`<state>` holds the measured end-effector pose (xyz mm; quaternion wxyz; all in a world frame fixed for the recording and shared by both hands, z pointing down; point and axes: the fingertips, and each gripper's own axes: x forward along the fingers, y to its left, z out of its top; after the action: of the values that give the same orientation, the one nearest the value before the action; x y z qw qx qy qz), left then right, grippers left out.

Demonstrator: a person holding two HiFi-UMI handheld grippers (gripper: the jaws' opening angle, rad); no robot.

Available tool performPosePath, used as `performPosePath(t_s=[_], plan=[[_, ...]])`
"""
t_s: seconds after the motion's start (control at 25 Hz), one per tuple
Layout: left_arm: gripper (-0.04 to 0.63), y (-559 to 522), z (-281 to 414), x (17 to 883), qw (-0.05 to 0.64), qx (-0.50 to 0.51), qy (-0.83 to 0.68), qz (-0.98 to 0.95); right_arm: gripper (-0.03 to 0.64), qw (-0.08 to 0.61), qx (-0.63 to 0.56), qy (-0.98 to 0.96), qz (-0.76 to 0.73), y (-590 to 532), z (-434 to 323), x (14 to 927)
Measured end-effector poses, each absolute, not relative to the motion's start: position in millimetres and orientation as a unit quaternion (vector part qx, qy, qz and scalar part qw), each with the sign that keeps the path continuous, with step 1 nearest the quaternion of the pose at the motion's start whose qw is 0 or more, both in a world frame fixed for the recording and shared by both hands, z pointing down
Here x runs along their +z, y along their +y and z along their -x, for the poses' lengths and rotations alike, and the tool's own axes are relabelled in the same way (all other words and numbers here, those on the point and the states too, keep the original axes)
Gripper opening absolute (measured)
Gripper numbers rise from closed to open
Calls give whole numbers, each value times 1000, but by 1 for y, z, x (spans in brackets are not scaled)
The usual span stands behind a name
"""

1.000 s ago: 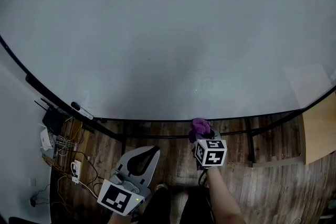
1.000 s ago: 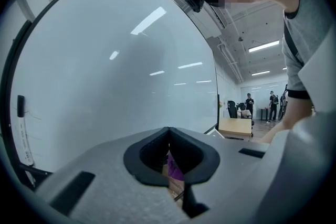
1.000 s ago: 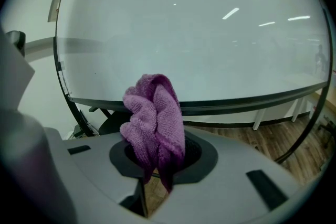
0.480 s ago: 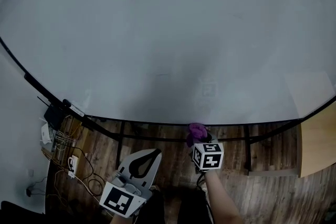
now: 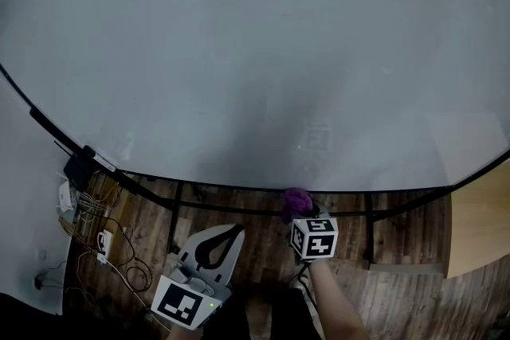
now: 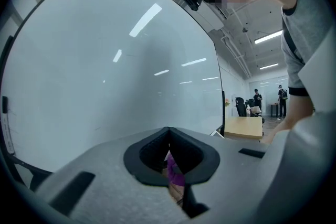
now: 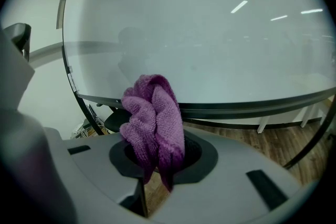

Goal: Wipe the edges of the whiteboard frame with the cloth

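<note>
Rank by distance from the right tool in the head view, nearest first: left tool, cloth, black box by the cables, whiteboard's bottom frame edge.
1. cloth: clamped in the right tool itself.
2. bottom frame edge: just above the cloth.
3. left tool: lower left, off the board.
4. black box: far left, by the cables.

The dark wooden plank floor [image 5: 398, 283] bears the black legs [image 5: 368, 231] of the stand under the whiteboard [image 5: 255, 52]. At the left, near the wall, loose cables [image 5: 119, 267] lie tangled on the boards around a small white socket block [image 5: 102, 240]. A pale wooden bench [image 5: 478, 227] stands at the right.
</note>
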<state>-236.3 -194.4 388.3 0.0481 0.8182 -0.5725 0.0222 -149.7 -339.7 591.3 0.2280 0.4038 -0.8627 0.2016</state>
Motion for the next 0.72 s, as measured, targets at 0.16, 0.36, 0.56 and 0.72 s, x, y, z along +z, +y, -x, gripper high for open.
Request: performPosePath(t_s=[0.16, 0.36, 0.56, 0.72], plan=[[15, -202, 221, 388, 48, 15, -578, -815, 84, 231, 202, -863, -402, -345, 132, 592], [16, -208, 197, 389, 47, 8, -579, -814, 84, 237, 192, -867, -394, -348, 112, 591], [15, -218, 179, 389, 45, 5, -581, -812, 85, 240, 193, -870, -386, -352, 97, 592], [16, -226, 164, 388, 45, 4, -582, -812, 86, 237, 198, -869, -387, -358, 80, 591]])
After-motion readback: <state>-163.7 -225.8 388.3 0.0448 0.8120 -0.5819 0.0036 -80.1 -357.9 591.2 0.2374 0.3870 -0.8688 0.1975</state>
